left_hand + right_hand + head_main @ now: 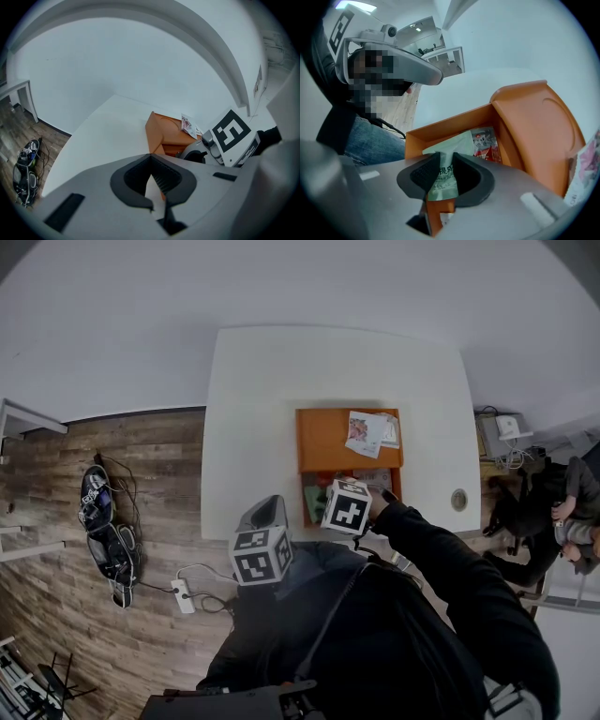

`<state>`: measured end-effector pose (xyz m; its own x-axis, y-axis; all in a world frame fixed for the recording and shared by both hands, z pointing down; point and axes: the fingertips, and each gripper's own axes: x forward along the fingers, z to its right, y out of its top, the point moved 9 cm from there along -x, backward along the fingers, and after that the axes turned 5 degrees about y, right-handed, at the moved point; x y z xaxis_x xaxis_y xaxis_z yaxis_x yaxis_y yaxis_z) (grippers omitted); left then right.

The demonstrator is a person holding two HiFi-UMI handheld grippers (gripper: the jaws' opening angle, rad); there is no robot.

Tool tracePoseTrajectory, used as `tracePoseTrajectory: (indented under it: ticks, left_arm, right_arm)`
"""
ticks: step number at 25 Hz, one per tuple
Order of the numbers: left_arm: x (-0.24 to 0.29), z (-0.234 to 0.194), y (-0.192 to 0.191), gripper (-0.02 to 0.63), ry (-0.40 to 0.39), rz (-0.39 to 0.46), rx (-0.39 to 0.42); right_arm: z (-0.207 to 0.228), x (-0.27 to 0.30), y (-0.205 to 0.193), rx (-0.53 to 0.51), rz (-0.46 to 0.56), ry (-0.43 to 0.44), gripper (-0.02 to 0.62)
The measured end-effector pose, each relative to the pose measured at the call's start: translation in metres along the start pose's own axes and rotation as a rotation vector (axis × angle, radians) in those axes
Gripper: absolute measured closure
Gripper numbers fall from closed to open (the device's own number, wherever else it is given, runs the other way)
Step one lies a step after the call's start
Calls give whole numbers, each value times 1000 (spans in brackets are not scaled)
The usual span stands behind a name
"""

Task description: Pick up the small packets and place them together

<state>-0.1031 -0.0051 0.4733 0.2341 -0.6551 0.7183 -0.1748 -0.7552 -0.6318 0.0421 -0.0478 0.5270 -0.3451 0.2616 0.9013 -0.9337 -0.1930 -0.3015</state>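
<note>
Between the right tongs sits a green packet.

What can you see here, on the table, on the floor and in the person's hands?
table: one, white, centre
tray: one, orange, on the table's near side
loose packets: at least two, white and pink, on the tray's flat half
green packet: one, pale green, in the tray's deep half, pinched by the right gripper
red packet: one, red, beside the green packet
round object: one, greyish, table's right edge
power strip: one, white, on the floor
dark bags: a heap, black, floor at left
seated person: one, dark clothes, far right
left gripper: one, grey, shut, empty
right gripper: one, grey, in the tray
</note>
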Motion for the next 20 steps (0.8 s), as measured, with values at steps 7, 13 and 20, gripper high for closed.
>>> tracePoseTrajectory:
  ticks: [7, 13, 20]
  left_arm:
    - [1, 1, -1, 607, -1, 0, 3]
    - [1, 2, -2, 607, -7, -4, 7]
    - [2, 2, -1, 607, -8, -6, 9]
  right_arm:
    - [-3, -3, -5, -11, 9, -17, 539]
    - [-4, -22, -11, 8, 53, -22, 540]
    - [3, -81, -11, 8, 165, -112, 540]
